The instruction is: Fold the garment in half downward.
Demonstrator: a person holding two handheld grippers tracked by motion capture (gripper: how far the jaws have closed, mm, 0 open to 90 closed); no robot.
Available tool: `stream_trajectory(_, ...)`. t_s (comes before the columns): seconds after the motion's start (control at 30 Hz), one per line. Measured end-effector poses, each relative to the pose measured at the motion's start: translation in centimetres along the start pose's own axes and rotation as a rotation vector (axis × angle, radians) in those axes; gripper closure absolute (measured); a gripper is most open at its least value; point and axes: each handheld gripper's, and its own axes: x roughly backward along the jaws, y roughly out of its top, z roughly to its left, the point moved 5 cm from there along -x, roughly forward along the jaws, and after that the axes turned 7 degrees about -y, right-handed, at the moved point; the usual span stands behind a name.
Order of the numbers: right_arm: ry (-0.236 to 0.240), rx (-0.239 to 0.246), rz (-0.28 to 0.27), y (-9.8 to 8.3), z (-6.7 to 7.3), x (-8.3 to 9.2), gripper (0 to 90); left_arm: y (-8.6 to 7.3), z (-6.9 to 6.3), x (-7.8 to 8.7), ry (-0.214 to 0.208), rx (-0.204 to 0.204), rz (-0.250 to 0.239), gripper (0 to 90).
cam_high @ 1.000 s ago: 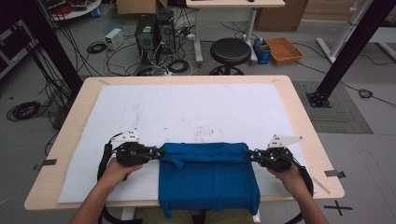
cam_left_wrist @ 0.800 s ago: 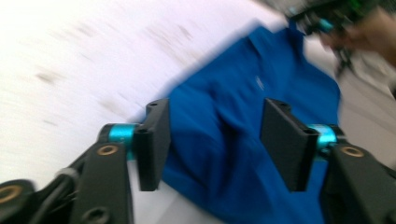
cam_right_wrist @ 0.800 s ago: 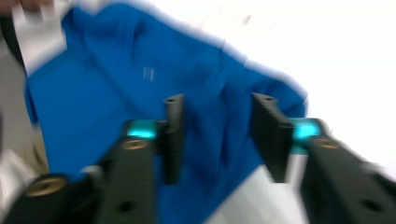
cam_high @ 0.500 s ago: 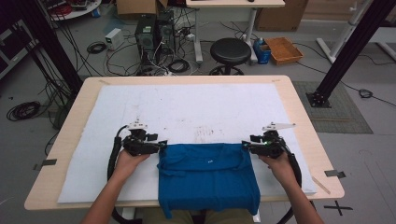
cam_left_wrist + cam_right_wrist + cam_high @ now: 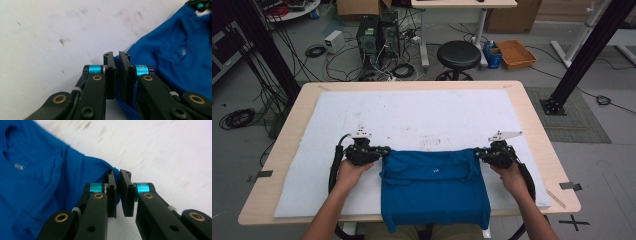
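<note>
Blue shirt [image 5: 435,186] lies folded on the white mat [image 5: 422,112], near edge of the cloth hanging over the table [image 5: 532,117] front toward the person. Everything below is placed rel. to the shirt.

L gripper [image 5: 384,151] at shirt's far-left corner, R gripper [image 5: 477,152] at far-right corner, both low on the mat. L hand [image 5: 352,170] and R hand [image 5: 511,175] just outside the shirt's side edges.

Jaw state: both have just been closing. L gripper view: jaws nearly together, thin blue cloth edge pinched between them [image 5: 115,72]. R gripper view: same, jaws drawn in on the corner fold [image 5: 117,195]. Narrow slit left = fabric thickness, I'd judge.

Step in hand (judgement): re-grip of the two far corners, prob. to drag or fold the shirt's far edge.

How to do it well:
- check both pinches took all layers, not the top ply alone; L bite looks shallow, right at the edge.
- lift both corners together, same height, so the far edge stays taut & straight betw. the grippers.
- keep grippers apart at shirt width; no slack, no sag mid-edge.
- move slow at first; if a corner slips, stop, re-pinch deeper.
- watch the overhanging near edge: its weight may pull the shirt off the table front.
</note>
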Motion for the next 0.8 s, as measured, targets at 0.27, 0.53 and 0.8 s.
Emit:
stream_trajectory(0.27,-0.099,-0.094,-0.067,3.5,-3.0,-2.1,85.0,2.9,2.9,-1.0,0.095,0.043,-0.109,83.4)
stream_trajectory(0.53,-0.105,-0.147,-0.060,2.5,-3.1,-2.1,52.9,2.3,1.9,-0.1,0.100,0.042,-0.118,57.0)
stream_trajectory(0.8,0.082,-0.141,-0.121,2.5,-0.4,-0.1,52.5,0.5,-1.1,-0.4,0.026,-0.071,-0.060,48.3)
